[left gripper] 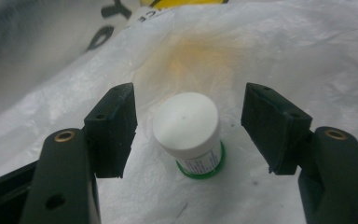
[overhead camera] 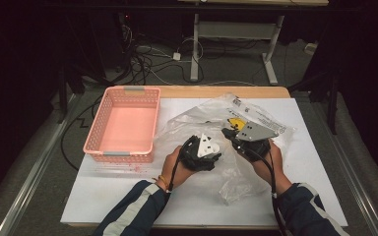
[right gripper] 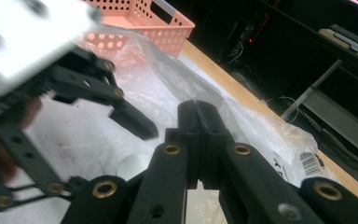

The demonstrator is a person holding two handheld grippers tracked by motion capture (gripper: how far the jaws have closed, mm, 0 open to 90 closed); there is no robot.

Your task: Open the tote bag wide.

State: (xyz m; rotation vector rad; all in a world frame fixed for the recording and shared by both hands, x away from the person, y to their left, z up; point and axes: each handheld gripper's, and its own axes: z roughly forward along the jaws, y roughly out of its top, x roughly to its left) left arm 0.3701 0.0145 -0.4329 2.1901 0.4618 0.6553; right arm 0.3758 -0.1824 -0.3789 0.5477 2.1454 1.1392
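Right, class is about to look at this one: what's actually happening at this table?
A person works at a table with a gripper in each hand, handling a clear plastic bag. The right gripper is shut on the plastic bag, apparently holding its edge up. The left gripper is open, its jaws either side of a small white-capped bottle standing on the bag's plastic, not yet touching it. A pink basket sits empty to the left, apart from the bag.

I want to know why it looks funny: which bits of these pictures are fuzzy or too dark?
High view: the room behind the table is nearly black. Left gripper view: the jar is fairly sharp, the bag's print above it blurred. Right gripper view: the left gripper close by is blurry, its plate glaring white.
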